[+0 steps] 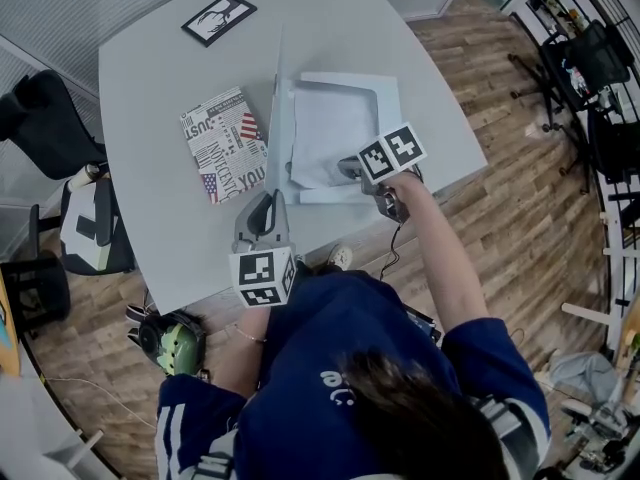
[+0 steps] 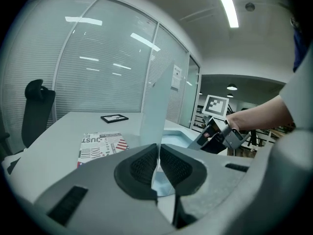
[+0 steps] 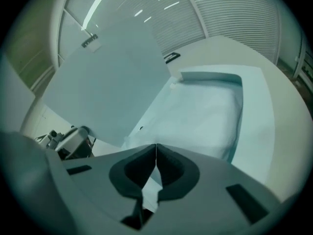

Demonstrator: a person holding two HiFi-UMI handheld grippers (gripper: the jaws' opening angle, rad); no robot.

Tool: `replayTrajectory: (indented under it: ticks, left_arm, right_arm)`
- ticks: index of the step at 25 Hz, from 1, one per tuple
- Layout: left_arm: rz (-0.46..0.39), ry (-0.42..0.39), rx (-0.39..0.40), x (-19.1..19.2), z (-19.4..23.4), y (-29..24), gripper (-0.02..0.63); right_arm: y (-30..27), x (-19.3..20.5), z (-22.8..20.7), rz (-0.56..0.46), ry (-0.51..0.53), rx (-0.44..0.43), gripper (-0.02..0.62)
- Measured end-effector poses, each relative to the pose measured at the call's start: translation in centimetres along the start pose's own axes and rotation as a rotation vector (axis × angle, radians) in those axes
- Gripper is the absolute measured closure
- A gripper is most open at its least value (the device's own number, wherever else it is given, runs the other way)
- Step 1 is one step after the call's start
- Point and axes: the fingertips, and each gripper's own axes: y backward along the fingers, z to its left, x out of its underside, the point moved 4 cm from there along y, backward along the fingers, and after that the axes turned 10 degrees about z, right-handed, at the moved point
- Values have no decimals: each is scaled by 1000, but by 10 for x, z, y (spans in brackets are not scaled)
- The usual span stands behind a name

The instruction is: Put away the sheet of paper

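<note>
An open folder [image 1: 385,93] lies on the grey table [image 1: 150,98]. Its translucent cover [image 1: 278,108] stands upright, pinched at the near edge by my left gripper [image 1: 268,204], which is shut on it. In the left gripper view the cover [image 2: 157,106] rises straight up from the closed jaws of that gripper [image 2: 158,148]. The white sheet of paper [image 1: 333,133] lies inside the folder. My right gripper [image 1: 349,169] is shut on its near edge. From the right gripper view the sheet [image 3: 195,116] spreads ahead of that gripper [image 3: 156,148], with the cover [image 3: 112,82] raised at the left.
A notebook with newspaper print [image 1: 225,146] lies left of the folder, and a black-framed picture [image 1: 218,18] sits at the table's far side. Black chairs [image 1: 45,128] stand off the left edge. The table's near edge runs just under both grippers.
</note>
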Motion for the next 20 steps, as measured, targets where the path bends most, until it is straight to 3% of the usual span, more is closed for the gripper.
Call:
replayTrajectory:
  ticks: [5,11,15,20]
  left_arm:
    - [21,-140,78,-3,-29,-11,577]
    - [69,-291,160,2,-62,-23,553]
    - [97,-340,233,6,-79,-36,537]
    - [147,-353,308,14,-98,-52,521]
  right_arm:
    - [54,11,-8,-290,-106,-23,586]
    - [123,53,-10,-630,-212,-46,586]
    - [154,74,-9,-832,-246,-32,586]
    - [168,100,-10,-973,-280,84,586]
